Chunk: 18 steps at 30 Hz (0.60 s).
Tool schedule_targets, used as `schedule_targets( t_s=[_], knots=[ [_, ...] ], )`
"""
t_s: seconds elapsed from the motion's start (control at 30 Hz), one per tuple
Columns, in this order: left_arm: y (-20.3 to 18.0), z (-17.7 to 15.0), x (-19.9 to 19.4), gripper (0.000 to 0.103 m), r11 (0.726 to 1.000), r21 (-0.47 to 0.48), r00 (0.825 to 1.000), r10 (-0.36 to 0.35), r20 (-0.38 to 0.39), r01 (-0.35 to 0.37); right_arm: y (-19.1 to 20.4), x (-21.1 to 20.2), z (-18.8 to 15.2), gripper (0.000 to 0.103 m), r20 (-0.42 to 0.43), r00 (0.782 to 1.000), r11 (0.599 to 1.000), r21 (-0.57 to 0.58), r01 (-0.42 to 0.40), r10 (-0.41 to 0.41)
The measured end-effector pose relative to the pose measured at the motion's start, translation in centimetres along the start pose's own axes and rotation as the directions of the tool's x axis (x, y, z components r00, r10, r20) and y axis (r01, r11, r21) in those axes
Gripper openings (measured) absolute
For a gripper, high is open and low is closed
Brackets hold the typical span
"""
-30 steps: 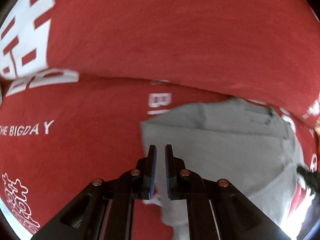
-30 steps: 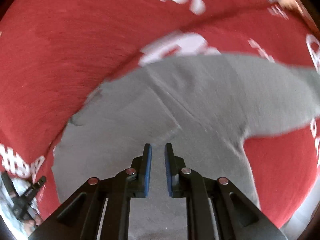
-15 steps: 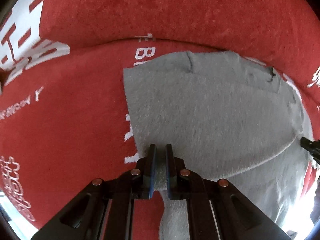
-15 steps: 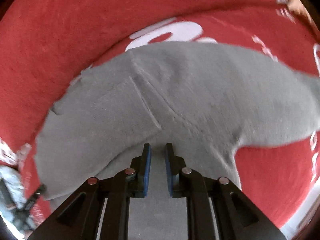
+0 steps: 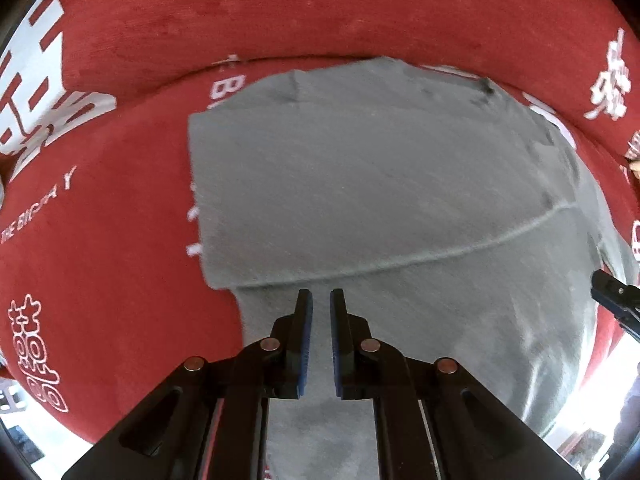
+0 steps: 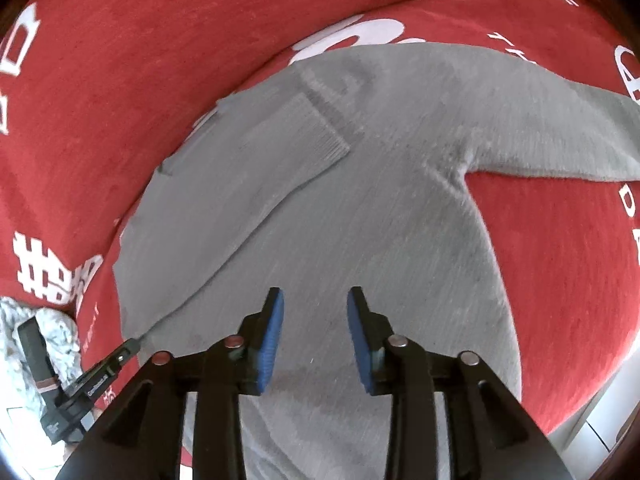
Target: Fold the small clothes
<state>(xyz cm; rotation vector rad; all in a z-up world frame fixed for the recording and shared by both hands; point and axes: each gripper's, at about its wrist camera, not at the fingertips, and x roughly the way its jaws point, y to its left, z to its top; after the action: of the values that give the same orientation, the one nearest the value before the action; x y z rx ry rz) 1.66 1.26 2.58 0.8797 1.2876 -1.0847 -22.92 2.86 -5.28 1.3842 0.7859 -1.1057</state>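
A small grey knit sweater lies on a red seat cushion with white lettering. One side with its sleeve is folded across the body. In the right wrist view the sweater shows its other sleeve stretched out to the right. My left gripper hovers over the folded edge, its jaws nearly together with a narrow gap and no cloth between them. My right gripper is open and empty above the sweater's body.
A red backrest rises behind the seat. A pale knitted cloth lies at the cushion's left end. The cushion's front edge drops to a light floor at lower right.
The sweater's left side has been carried over onto its body. My right gripper has opened and let go of the cloth. My left gripper no longer holds cloth.
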Motion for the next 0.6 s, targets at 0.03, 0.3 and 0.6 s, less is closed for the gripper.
schedule_targets(
  t_s=[0.03,0.3,0.6],
  knots=[
    [-0.5,-0.4,-0.2,0.01,1.0,0.01,1.0,-0.007,0.001,0.007,0.2,-0.1,-0.3,0.043,0.001,1.0,1.0,-0.006,-0.003,0.003],
    [-1.3,-0.7,-0.7,0.101,0.997,0.07,1.0,-0.023,0.015,0.022,0.4,-1.0,-2.7,0.049,-0.01,1.0,1.0,-0.014,-0.026,0.026],
    [-3.4,-0.4,0.2,0.101,0.995,0.096,1.0,0.024,-0.011,-0.023,-1.5,-1.0,-3.7,0.058,-0.047,0.998,0.999,0.039,-0.03,0.032]
  ],
)
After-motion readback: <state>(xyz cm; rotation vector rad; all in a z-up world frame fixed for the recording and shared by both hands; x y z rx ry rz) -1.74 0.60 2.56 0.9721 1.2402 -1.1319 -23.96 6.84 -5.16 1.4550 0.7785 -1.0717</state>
